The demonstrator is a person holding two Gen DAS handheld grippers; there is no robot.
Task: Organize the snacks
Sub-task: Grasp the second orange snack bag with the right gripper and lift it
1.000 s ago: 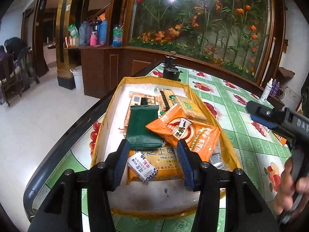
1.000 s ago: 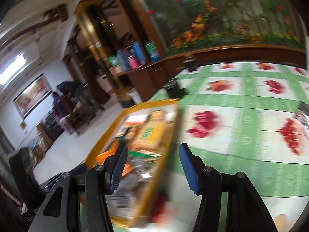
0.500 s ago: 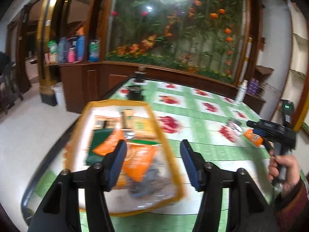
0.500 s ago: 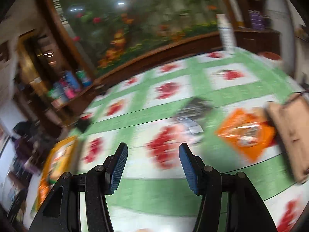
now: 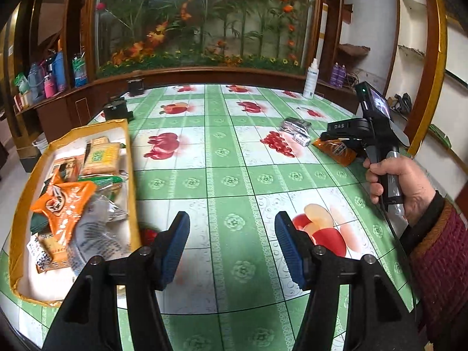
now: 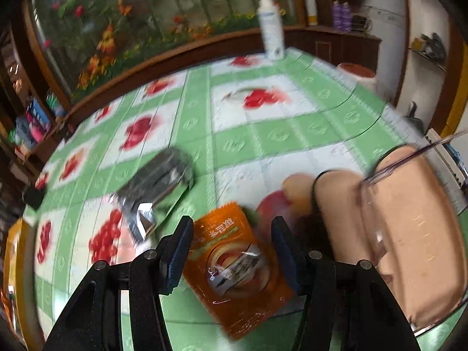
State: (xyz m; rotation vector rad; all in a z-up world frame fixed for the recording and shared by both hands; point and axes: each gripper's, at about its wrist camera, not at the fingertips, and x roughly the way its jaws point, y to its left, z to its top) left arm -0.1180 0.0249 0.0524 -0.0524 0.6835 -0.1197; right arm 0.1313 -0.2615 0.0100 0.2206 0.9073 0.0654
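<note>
1. Right gripper (image 6: 231, 251): the jaws stand apart and grasp nothing. The orange snack packet (image 6: 237, 266) lies flat on the table (image 6: 263, 134) directly beneath the gap between the blue fingers (image 6: 178, 245); contact cannot be confirmed, as the view is blurred.
2. Recommended approach: lower the jaws until they straddle the packet across its narrow width, then close on its body rather than on a crimped edge. A flat foil pouch is likely to slide or buckle, so seat one finger against the table first.
3. Left gripper (image 5: 232, 245): released and empty, hovering over bare tablecloth, just beside the yellow-rimmed tray (image 5: 128, 152).
4. Packet appearance: orange glossy film, pale printed lettering, a round picture of a ring-shaped product at centre, and a serrated end.
5. Surroundings: a silver foil packet (image 6: 158, 181) lies near the orange one, towards the tray side. The tray already holds several packets, including a similar orange pouch (image 5: 64, 201).
6. Judged destination: the tray, well apart from the pickup point.
</note>
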